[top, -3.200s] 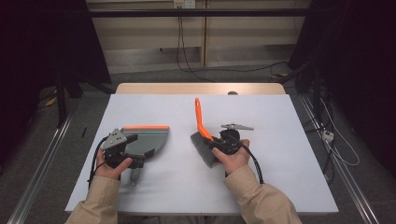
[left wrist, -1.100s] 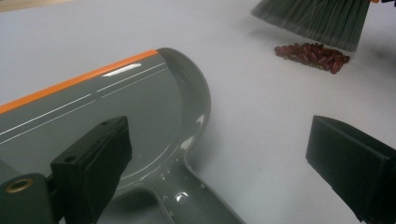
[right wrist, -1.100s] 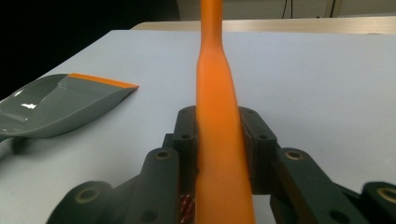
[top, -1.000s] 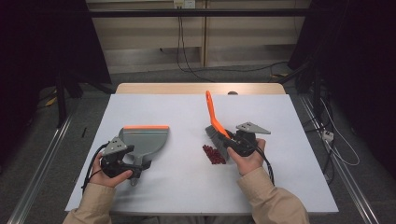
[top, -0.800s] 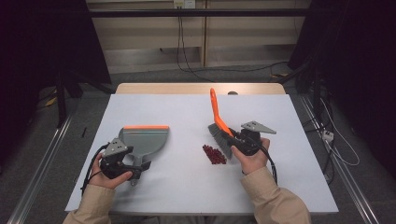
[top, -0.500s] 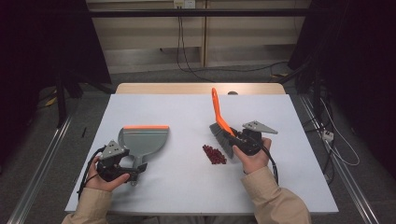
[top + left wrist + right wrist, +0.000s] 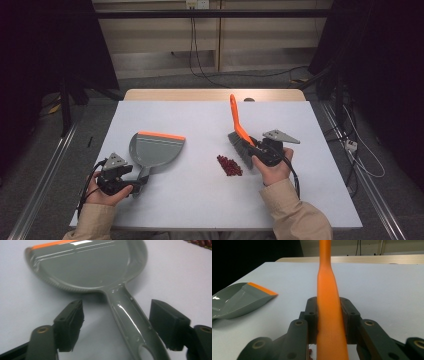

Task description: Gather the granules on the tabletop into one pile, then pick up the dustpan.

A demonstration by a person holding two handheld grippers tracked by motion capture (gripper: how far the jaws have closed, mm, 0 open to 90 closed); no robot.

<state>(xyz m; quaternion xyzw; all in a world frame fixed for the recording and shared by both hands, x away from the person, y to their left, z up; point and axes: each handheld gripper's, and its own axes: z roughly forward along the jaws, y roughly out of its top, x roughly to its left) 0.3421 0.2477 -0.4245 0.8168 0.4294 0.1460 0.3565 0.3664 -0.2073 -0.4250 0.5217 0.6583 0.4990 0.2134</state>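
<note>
The grey dustpan point(image 7: 155, 152) with its orange front lip lies flat on the white table point(image 7: 200, 200), left of centre, its handle pointing back toward the person. The left gripper point(image 7: 136, 184) sits at the end of that handle. In the left gripper view the dustpan handle point(image 7: 132, 320) runs between the 2 black jaws; they have just been closing, yet a gap shows on both sides and neither pad touches the plastic, so the gripper is open around the handle.

The right gripper point(image 7: 252, 147) is clamped on the orange handle of a hand brush point(image 7: 239, 131). In the right gripper view both pads press against the flat orange shaft point(image 7: 328, 315), which runs straight up between them. In the high view the handle rises at a tilt, leaning away from the person, and the grey bristle head sits low near the table.

A small pile of dark red beans point(image 7: 229, 165) lies on the table just left of the brush head and well right of the dustpan.
</note>
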